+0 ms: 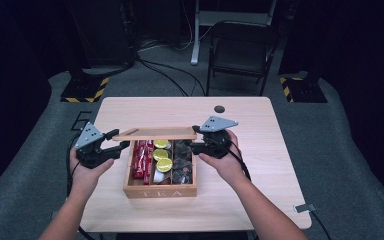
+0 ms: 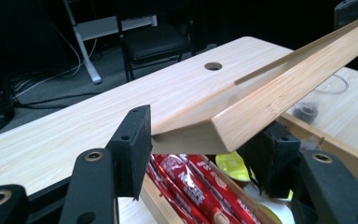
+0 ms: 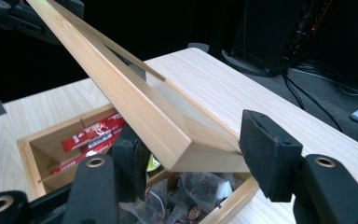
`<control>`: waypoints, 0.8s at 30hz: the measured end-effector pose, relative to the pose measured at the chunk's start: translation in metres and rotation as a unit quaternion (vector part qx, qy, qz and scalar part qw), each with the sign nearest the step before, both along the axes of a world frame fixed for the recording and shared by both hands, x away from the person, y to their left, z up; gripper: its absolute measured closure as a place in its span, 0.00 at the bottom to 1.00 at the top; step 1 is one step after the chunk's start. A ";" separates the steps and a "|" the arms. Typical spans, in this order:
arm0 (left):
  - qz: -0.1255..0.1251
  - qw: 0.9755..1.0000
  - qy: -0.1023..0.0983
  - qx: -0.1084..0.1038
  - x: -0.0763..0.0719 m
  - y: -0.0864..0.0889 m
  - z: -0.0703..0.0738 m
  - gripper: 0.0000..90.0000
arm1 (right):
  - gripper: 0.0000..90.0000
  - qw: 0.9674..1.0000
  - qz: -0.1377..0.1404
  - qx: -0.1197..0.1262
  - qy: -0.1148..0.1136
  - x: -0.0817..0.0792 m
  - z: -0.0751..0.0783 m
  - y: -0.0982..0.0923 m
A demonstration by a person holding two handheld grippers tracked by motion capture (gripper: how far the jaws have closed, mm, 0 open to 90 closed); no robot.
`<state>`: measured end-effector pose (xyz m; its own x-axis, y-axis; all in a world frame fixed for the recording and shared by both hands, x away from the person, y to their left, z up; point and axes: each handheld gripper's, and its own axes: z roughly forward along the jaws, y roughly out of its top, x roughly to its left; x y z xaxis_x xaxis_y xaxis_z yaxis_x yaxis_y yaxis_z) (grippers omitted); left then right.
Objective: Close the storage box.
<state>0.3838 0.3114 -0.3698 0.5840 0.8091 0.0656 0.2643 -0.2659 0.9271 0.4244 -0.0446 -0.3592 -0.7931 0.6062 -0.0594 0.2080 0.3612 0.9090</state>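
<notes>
dim room, grey carpet point(image 1: 340, 135), black folding chair point(image 1: 240, 50), floor cables point(image 1: 165, 75)

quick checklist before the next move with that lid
1. Lid end between left tongs: ok
2. Other end between right tongs: ok
3. Pads pressing firmly on lid: cannot tell
4. Lid raised above the sachets: ok
5. Box flat on table: ok
</notes>
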 end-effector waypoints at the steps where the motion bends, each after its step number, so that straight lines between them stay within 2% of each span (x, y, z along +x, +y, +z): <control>1: -0.001 1.000 -0.002 0.005 -0.002 0.000 -0.001 0.50 | 0.49 1.000 0.001 -0.004 -0.002 -0.002 -0.001 0.000; 6: -0.001 1.000 -0.002 0.018 -0.015 -0.001 -0.012 0.50 | 0.45 1.000 0.002 -0.019 -0.018 -0.015 -0.011 0.001; 11: -0.001 1.000 0.001 0.015 -0.025 0.000 -0.024 0.50 | 0.45 0.998 -0.003 -0.050 -0.037 -0.031 -0.019 0.004; 12: -0.001 1.000 0.002 0.015 -0.026 0.000 -0.025 0.50 | 0.44 0.998 -0.002 -0.051 -0.041 -0.034 -0.021 0.004; 16: -0.002 1.000 0.006 0.010 -0.030 0.001 -0.030 0.50 | 0.43 0.998 -0.005 -0.054 -0.038 -0.040 -0.024 0.003; 21: -0.005 1.000 0.011 0.009 -0.034 0.002 -0.034 0.50 | 0.43 0.999 -0.003 -0.038 -0.013 -0.043 -0.029 -0.003; 24: -0.006 1.000 0.017 0.012 -0.036 0.002 -0.037 0.50 | 0.43 0.999 0.000 -0.036 -0.005 -0.045 -0.032 -0.004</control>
<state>0.3482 0.3130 -0.4068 0.5957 0.8005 0.0657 0.2914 -0.2916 0.9111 0.3793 -0.0486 -0.3914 -0.7920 0.6004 -0.1107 0.1997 0.4261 0.8824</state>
